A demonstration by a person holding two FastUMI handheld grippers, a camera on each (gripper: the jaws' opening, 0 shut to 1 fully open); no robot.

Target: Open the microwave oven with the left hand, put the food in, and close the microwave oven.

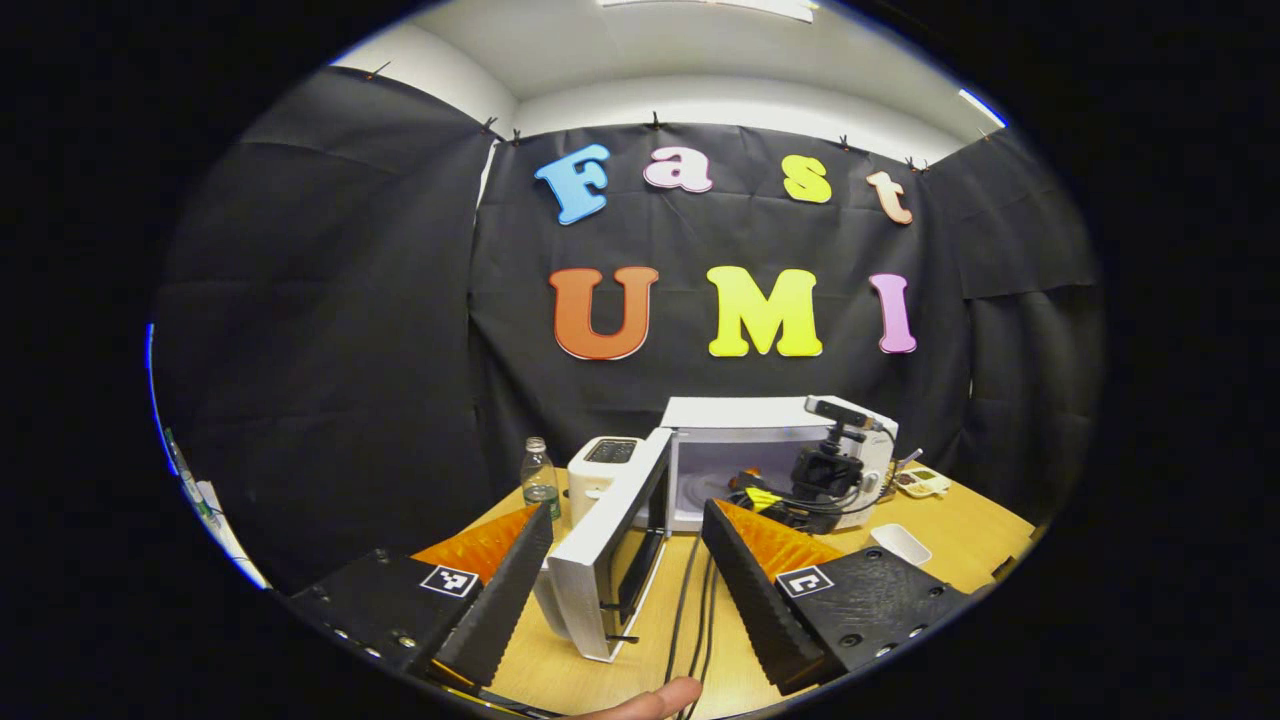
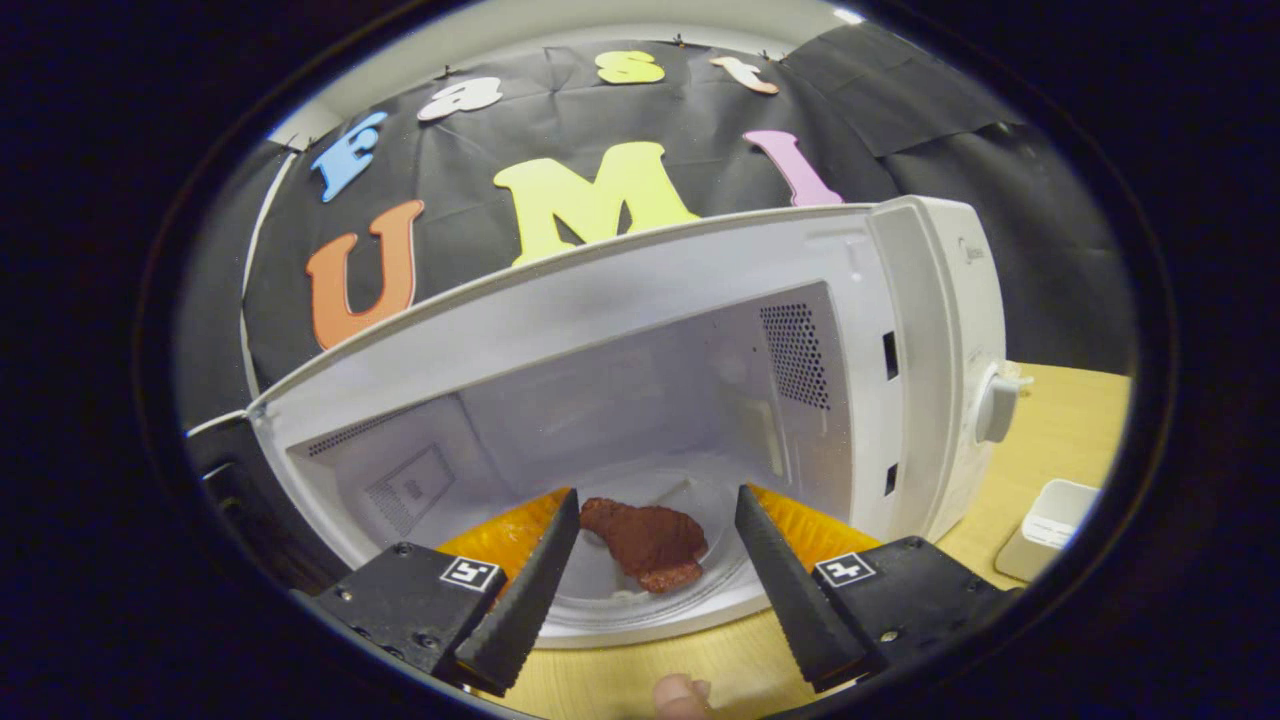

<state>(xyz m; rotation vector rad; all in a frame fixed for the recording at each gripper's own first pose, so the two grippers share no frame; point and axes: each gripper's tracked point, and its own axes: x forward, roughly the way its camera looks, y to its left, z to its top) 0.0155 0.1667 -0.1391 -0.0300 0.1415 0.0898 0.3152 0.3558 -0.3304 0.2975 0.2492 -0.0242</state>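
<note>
Gaping wide at the mouth of the microwave [image 2: 640, 400], the right gripper [image 2: 650, 550] is holding nothing, its two fingers standing well apart just outside the front sill. The food [image 2: 645, 540], a dark reddish-brown piece, is lying between and just beyond those fingertips on the round glass plate [image 2: 600, 590] inside the white chamber, touching neither finger. A fingertip of the hand [image 2: 680, 695] holding this gripper is peeking in at the bottom edge. The left gripper [image 1: 625, 555] is likewise spreading its fingers wide and gripping nothing; the open microwave door [image 1: 610, 550] is standing on edge between them, swung out toward the camera, and whether either finger is touching it cannot be told. Past the door, the right gripper and its camera [image 1: 825, 470] are sitting at the oven's opening, with black cables [image 1: 690, 610] trailing back across the table [image 1: 960, 530]. The table is a light wooden top. On it, left of the microwave, a white toaster [image 1: 600, 465] and a clear bottle [image 1: 540, 480] are standing side by side; to the right, a small white dish [image 1: 900, 543] is lying near the front and a small tray [image 1: 922, 482] farther back. Black cloth is hanging as the wall behind and to both sides, under a white ceiling.
</note>
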